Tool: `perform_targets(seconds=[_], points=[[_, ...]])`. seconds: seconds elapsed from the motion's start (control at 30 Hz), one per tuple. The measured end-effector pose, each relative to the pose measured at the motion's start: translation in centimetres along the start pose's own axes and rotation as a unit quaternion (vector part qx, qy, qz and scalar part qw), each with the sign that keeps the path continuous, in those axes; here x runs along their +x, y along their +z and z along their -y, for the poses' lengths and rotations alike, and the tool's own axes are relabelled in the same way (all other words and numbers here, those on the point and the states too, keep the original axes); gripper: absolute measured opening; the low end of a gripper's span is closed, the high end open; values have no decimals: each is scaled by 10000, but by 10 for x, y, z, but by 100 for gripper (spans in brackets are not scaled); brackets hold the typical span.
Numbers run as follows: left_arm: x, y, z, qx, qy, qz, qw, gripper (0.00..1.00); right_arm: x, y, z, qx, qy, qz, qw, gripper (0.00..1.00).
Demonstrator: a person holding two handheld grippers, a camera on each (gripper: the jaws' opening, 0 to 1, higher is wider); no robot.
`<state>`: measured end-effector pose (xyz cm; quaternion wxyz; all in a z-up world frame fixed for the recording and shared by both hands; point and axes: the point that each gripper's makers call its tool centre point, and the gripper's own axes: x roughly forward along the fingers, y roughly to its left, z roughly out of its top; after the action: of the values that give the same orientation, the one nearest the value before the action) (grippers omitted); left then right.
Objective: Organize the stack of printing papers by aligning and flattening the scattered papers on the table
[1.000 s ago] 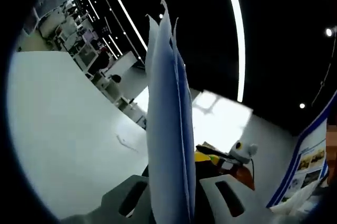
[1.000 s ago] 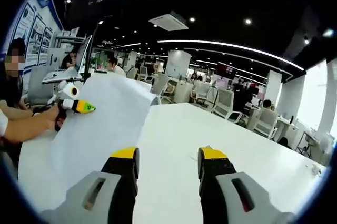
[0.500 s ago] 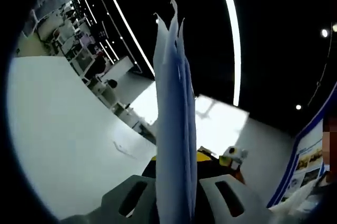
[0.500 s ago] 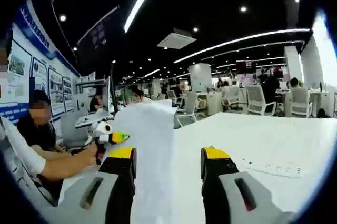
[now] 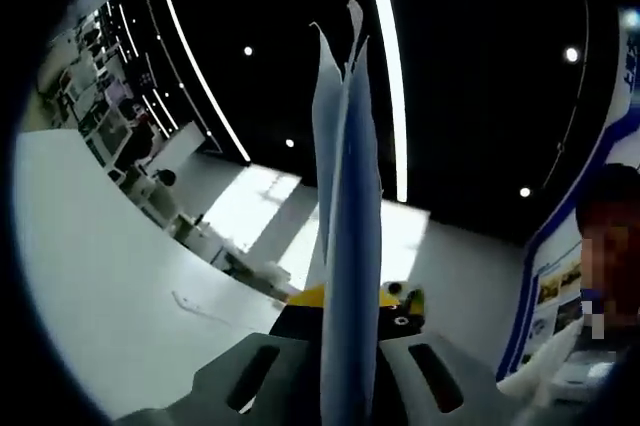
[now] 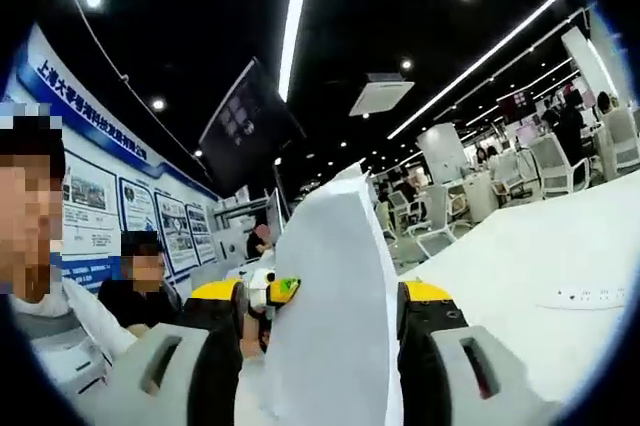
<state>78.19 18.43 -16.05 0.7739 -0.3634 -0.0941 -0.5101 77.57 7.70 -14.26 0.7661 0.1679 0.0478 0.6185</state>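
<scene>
Printing papers, a thin stack of white sheets [image 5: 345,276], are seen edge-on in the left gripper view, held upright between the jaws of the left tongs [image 5: 345,371], which are closed on the lower edge of the stack; the sheet tops fan slightly apart into points against the dark ceiling. In the right gripper view the same white sheets [image 6: 335,316] are seen face-on, raised clear of the bench and standing between the yellow-tipped grey jaws of the right tongs [image 6: 325,321]; the jaws are spread with the paper between them, and whether they touch it cannot be told. Just behind the paper in the left gripper view, the yellow tips of the other tongs are glimpsed on both sides of the stack. Beyond, the white bench [image 5: 90,286] is spread to the left, with a small thin object [image 5: 195,306] lying on it, too small to identify. In the right gripper view a flat white strip [image 6: 590,296] lies on the bench [image 6: 530,276] at the right. Farther off, a blue-and-white poster wall [image 6: 130,206], seated people and office chairs [image 6: 440,216] are seen under long ceiling light strips [image 6: 298,6].
</scene>
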Motion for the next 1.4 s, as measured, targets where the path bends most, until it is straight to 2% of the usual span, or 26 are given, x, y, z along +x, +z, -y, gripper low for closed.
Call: perform_targets(seconds=[0.1, 0.27, 0.4, 0.5, 0.6, 0.67, 0.77, 0.83, 0.9, 1.1, 1.23, 1.3, 1.4], points=[[2, -3, 10, 13, -176, -57, 9998, 6, 6, -2, -8, 70, 124, 8, 9999, 61], [3, -4, 13, 34, -241, -73, 9997, 6, 7, -4, -4, 20, 93, -28, 10000, 63], [3, -4, 15, 34, -312, -78, 9995, 6, 3, -5, 8, 30, -24, -88, 10000, 62], [5, -8, 22, 1, -533, -216, 9983, 6, 1, -6, 15, 30, -144, -120, 9998, 62], [8, -13, 31, -57, -781, -334, 9964, 6, 4, -8, 9, -14, 48, -159, 9999, 60], [9, -18, 42, -177, -1078, -444, 9930, 6, 9, -13, 1, -54, 225, -259, 9994, 56], [9, -26, 57, -389, -1418, -605, 9873, 6, 16, -29, -21, -187, 713, -578, 9956, 43], [10, -31, 63, -391, -1531, -680, 9851, 6, 19, -35, -31, -301, 971, -743, 9920, 34], [10, -34, 63, -355, -1492, -739, 9854, 6, 19, -41, -40, -475, 1157, -860, 9884, 22], [9, -36, 58, -385, -1335, -728, 9876, 6, 18, -37, -39, -507, 1150, -838, 9885, 0], [10, -33, 48, -439, -1151, -675, 9901, 7, 21, -37, -34, -535, 1049, -812, 9897, 0], [11, -32, 40, -296, -981, -632, 9927, 7, 22, -37, -30, -455, 944, -839, 9909, 0], [11, -30, 30, -183, -716, -521, 9959, 10, 21, -33, -14, -330, 569, -786, 9947, 0]])
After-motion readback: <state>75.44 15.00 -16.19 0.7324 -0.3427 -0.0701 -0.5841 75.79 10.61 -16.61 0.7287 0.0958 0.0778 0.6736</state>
